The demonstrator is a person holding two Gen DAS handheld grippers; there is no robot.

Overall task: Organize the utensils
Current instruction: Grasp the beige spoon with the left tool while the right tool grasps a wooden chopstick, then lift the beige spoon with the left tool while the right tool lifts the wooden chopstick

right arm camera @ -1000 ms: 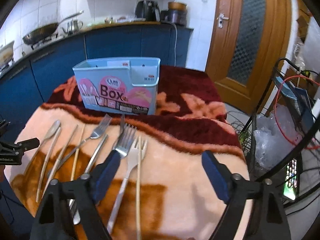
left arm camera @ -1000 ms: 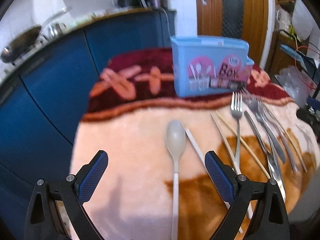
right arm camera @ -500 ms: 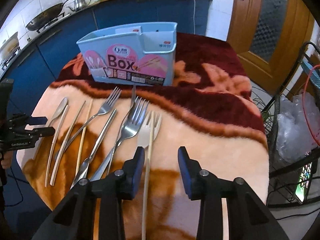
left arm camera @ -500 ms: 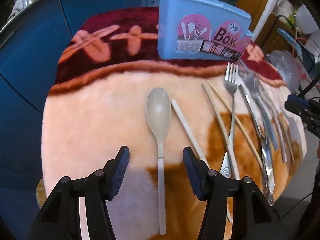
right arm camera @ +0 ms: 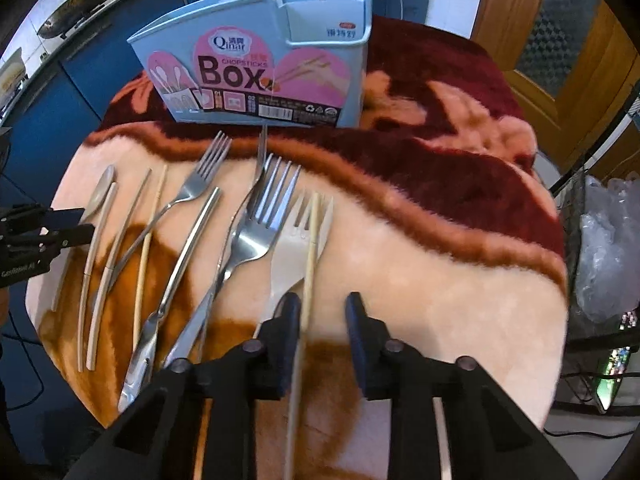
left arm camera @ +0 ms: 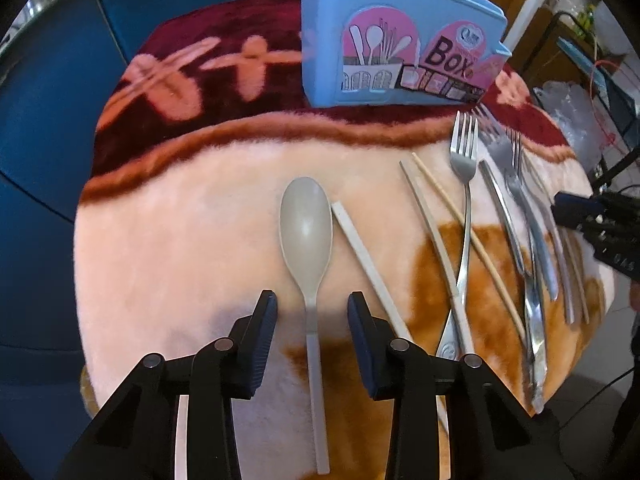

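The left black two-finger gripper (left arm camera: 312,312) points toward 12 o'clock, low over the surface, its blue-padded fingers (left arm camera: 264,332) parted with a moderate gap. The right black two-finger gripper (right arm camera: 320,316) likewise aims at 12 o'clock, jaws apart and nothing clamped between its ribbed pads (right arm camera: 289,334).

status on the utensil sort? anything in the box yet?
Nothing visibly done: every utensil lies on the blanket, and none shows above the blue box rim. In hand: left tongs open astride the beige spoon handle; right tongs open around the chopstick lying over the beige fork. All the sorting remains.
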